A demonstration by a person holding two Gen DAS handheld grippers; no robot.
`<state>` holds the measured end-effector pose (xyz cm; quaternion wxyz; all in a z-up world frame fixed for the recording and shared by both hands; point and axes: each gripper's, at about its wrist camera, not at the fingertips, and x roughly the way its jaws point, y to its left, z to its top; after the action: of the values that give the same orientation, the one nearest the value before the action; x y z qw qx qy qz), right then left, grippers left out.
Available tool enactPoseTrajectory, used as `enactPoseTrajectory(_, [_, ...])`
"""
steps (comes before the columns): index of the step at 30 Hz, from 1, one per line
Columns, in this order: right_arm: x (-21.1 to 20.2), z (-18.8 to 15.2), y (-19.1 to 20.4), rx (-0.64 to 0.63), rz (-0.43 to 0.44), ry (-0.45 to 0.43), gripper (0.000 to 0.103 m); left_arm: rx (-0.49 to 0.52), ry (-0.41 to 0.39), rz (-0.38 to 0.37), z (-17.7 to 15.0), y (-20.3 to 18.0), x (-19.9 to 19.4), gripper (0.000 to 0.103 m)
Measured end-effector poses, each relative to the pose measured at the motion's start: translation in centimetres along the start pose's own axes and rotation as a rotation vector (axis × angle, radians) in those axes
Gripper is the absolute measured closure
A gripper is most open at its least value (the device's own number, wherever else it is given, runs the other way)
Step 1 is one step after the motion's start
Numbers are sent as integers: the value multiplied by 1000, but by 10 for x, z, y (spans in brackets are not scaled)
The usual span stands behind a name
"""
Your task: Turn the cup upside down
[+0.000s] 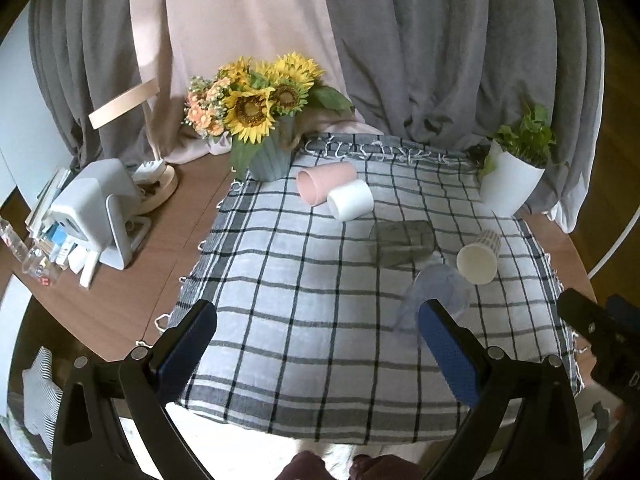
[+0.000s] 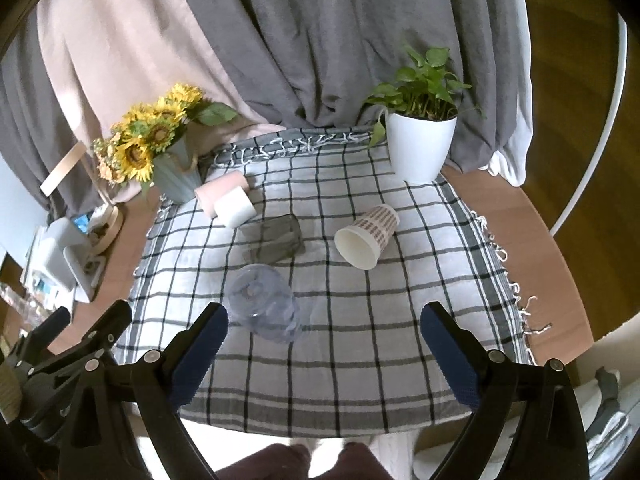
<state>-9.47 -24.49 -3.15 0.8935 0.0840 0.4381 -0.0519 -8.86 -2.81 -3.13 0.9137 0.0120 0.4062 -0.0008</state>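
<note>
Several cups are on a checked cloth (image 1: pixel 304 320) (image 2: pixel 352 344). A clear plastic cup (image 1: pixel 440 300) (image 2: pixel 266 304) stands mouth down near the front. A patterned paper cup (image 1: pixel 480 256) (image 2: pixel 366 236), a white cup (image 1: pixel 351 200) (image 2: pixel 236 207) and a pink cup (image 1: pixel 320 184) (image 2: pixel 218 192) lie on their sides. A dark glass (image 1: pixel 402 242) (image 2: pixel 276 238) lies in the middle. My left gripper (image 1: pixel 318 328) is open and empty, left of the clear cup. My right gripper (image 2: pixel 324 332) is open and empty, with the clear cup by its left finger.
A sunflower vase (image 1: pixel 268 156) (image 2: pixel 176 176) stands at the back left and a potted plant in a white pot (image 1: pixel 510 184) (image 2: pixel 420 148) at the back right. Curtains hang behind. A white device (image 1: pixel 96 216) and clutter sit on the wooden table at left.
</note>
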Motion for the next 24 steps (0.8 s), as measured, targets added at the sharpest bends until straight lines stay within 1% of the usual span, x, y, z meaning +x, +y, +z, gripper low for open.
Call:
enactPoseTrajectory(6, [-10,-8,13,-12,8,-25,6,2,-5,5,-3,11,-3,0])
enactPoseTrajectory(15, [-9,-15,23,-8,22,-5,6,0,-40,4,-1,21,-8,0])
enactPoseTrajectory(20, [-11,-17,25,-5,18,-19,6,7,-40,-4,-1,21,-8,0])
enactPoseTrajectory(24, [-11,-17,25,-1,16,-5,6,16,-38,-12,0,21,-8,0])
